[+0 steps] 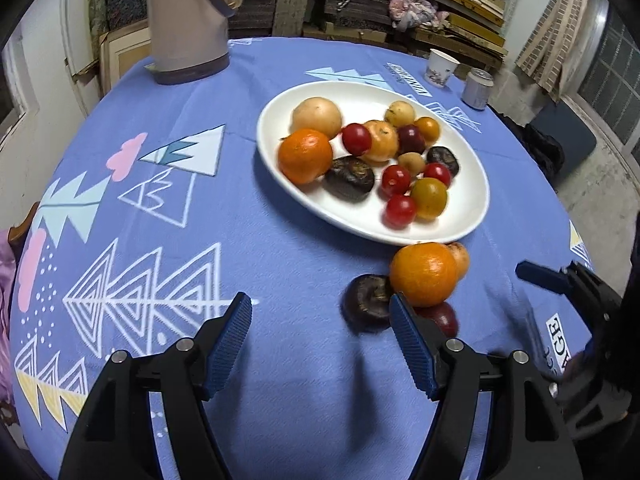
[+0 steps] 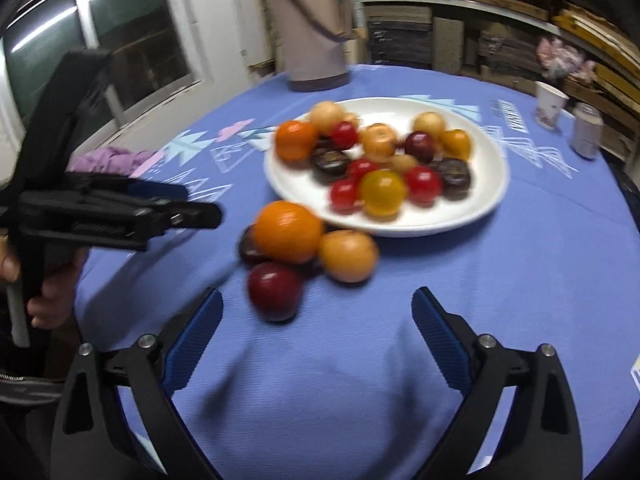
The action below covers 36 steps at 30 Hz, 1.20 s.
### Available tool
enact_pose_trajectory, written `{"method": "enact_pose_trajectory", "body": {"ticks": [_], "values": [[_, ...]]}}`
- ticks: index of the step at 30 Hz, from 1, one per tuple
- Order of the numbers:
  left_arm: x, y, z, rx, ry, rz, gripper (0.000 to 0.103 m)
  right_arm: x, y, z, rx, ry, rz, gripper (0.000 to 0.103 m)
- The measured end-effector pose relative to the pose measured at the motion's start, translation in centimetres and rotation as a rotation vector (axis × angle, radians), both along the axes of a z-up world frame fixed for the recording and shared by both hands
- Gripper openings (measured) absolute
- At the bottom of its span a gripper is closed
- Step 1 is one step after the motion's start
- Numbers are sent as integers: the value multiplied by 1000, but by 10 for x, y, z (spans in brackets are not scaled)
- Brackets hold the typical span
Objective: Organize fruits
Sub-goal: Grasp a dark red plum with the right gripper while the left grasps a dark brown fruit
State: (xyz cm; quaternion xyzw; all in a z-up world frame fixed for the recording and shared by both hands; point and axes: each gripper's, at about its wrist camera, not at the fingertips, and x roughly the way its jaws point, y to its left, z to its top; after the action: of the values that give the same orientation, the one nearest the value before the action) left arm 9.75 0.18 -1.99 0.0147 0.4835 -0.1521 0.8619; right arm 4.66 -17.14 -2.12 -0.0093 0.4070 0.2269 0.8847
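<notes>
Left hand-held gripper (image 1: 320,316) is wide open w/ nothing between its blue pads, hovering over the table (image 1: 280,400) just short of a small cluster of loose fruit. Right hand-held gripper (image 2: 316,312) is also wide open and empty, facing the same cluster from the other side.

The cluster sits on the blue patterned cloth just beside the near rim of the white plate (image 1: 472,220): 1 orange (image 1: 424,274) in the middle, a dark brown-purple fruit (image 1: 366,300) touching it on 1 side, a dark red plum (image 2: 275,286) in front, and a peach-coloured fruit (image 2: 348,255) touching the orange on the plate side. In the left wrist view the left gripper's right pad overlaps the orange and plum; contact can't be told.

The plate holds the rest: another orange (image 1: 306,155), a large pale round fruit (image 1: 317,117), several red cherry tomatoes, yellow-orange ones, 2 more dark fruits.

Far side of table: a tall thermos (image 1: 188,20), a paper cup (image 1: 442,67) and a can (image 1: 477,89) near each other.
</notes>
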Motion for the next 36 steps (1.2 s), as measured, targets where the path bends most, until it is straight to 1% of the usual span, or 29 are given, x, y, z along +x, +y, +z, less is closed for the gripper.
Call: {"method": "enact_pose_trajectory", "body": {"ticks": [2,5,6,7,8,9,11,14,18,21,26,30,32,33,34,35,36], "values": [[2,7,-2,-7,7,18,72,0,12,-3,-9,21,41,79],[5,19,-5,-11,22,46,74,4,26,-13,-42,34,56,78],[5,21,-6,-12,25,50,78,6,30,-15,-40,37,58,74],[5,23,-6,-13,25,54,80,8,31,-17,-31,41,60,72],[5,24,-6,-13,25,54,80,11,33,-20,-26,52,61,66],[4,24,-7,-10,24,49,80,13,35,-23,-27,63,60,58],[1,22,-6,-9,18,36,80,19,40,-31,-43,84,46,49],[-3,16,-7,0,2,5,80,21,42,-33,-38,72,56,38],[-5,3,-14,24,16,-43,80,20,37,-32,-15,91,67,38],[-9,-9,-20,47,19,-81,80,15,23,-28,-5,91,47,38],[-11,-29,-27,93,1,-136,80,7,-8,-28,17,113,2,38],[-7,-41,-36,135,-18,-167,79,3,-20,-32,38,124,-19,38],[-3,-44,-39,152,-22,-174,76,3,-21,-33,45,124,-19,38],[-1,-46,-41,158,-20,-177,69,3,-20,-33,46,123,-19,38],[2,-46,-44,151,-7,-182,65,2,-21,-33,49,123,-18,38],[4,-47,-44,143,-12,-182,64,3,-21,-33,53,123,-18,39],[5,-47,-44,139,-16,-184,58,3,-22,-33,61,125,-18,39]]}}
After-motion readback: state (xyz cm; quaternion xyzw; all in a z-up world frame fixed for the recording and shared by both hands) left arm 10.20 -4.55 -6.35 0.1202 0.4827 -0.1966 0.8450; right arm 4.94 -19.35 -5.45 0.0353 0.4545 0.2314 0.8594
